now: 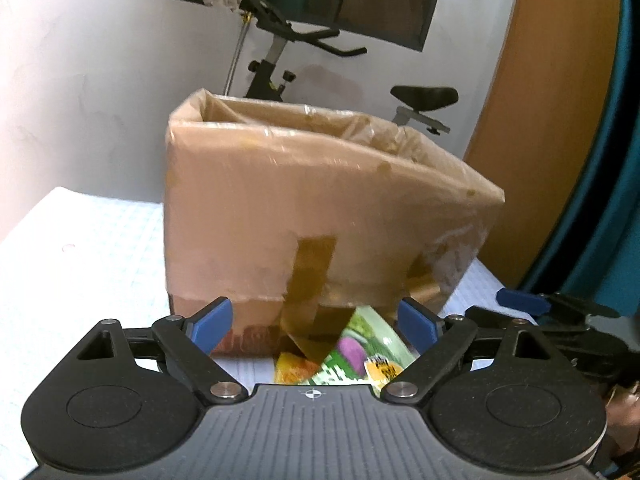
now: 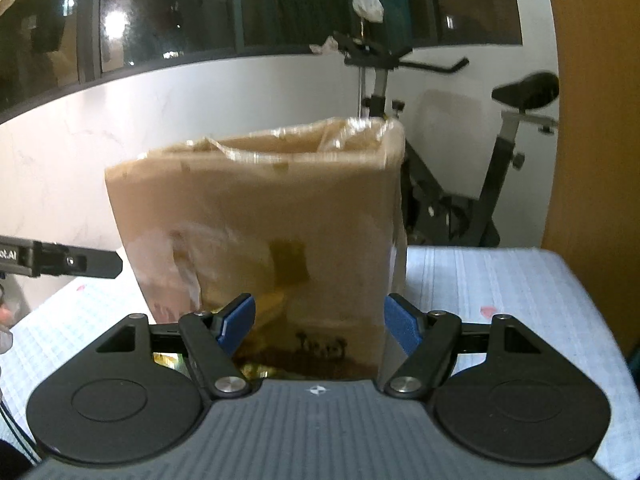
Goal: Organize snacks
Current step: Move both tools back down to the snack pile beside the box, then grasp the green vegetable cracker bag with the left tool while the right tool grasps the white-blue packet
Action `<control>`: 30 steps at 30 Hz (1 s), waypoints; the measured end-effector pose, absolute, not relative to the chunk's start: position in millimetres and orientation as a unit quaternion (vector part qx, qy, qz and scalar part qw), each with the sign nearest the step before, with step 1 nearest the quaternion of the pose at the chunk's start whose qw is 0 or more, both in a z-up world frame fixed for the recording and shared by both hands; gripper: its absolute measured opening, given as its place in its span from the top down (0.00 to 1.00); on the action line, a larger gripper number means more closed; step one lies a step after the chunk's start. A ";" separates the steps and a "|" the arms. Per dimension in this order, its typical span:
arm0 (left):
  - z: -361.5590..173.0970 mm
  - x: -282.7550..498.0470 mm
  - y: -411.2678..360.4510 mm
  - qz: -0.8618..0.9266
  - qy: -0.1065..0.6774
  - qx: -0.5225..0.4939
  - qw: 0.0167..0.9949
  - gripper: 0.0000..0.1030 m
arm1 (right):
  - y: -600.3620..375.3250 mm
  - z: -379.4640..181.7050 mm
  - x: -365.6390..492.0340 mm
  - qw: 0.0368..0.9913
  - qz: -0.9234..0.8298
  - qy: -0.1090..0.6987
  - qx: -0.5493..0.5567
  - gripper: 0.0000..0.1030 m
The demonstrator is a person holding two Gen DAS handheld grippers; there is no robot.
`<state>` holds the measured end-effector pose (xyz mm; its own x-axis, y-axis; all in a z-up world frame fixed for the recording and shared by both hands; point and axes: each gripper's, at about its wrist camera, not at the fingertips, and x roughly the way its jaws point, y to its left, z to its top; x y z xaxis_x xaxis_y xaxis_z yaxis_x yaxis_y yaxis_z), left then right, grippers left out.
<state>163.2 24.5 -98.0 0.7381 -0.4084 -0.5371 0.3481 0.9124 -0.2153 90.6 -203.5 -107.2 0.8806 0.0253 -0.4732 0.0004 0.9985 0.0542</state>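
Observation:
A tall brown cardboard box (image 1: 304,208), wrapped in clear tape and open at the top, stands on the table in front of both grippers; it also fills the right wrist view (image 2: 260,232). My left gripper (image 1: 316,324) is open, and a green snack packet (image 1: 364,356) lies between its fingers beside an orange packet (image 1: 294,368) at the box's foot. My right gripper (image 2: 320,324) is open and empty, close to the box's front face. A bit of yellow-green packaging (image 2: 252,370) shows at the box's base. The right gripper's blue finger (image 1: 520,300) shows at the right of the left wrist view.
The table carries a white checked cloth (image 1: 80,264), which also shows in the right wrist view (image 2: 500,288). An exercise bike (image 2: 460,184) stands behind the table against a white wall. A wooden panel (image 1: 560,120) is at the right. The left gripper's arm (image 2: 60,262) reaches in from the left.

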 end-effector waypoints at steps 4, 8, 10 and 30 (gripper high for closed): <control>-104.4 158.2 19.3 -0.214 0.307 -0.046 0.926 0.11 | -197.9 -122.7 85.7 0.964 0.007 0.264 0.015 0.28; -111.7 149.8 19.4 -0.221 0.305 -0.030 0.926 0.11 | -190.1 -139.7 80.5 0.957 0.014 0.289 0.001 0.28; -117.0 145.8 22.1 -0.222 0.308 -0.028 0.925 0.11 | -186.2 -148.9 77.0 0.953 0.020 0.303 -0.006 0.28; -137.7 108.6 47.4 -0.274 0.296 0.004 0.915 0.11 | -161.4 -183.1 79.6 0.937 0.027 0.347 -0.010 0.28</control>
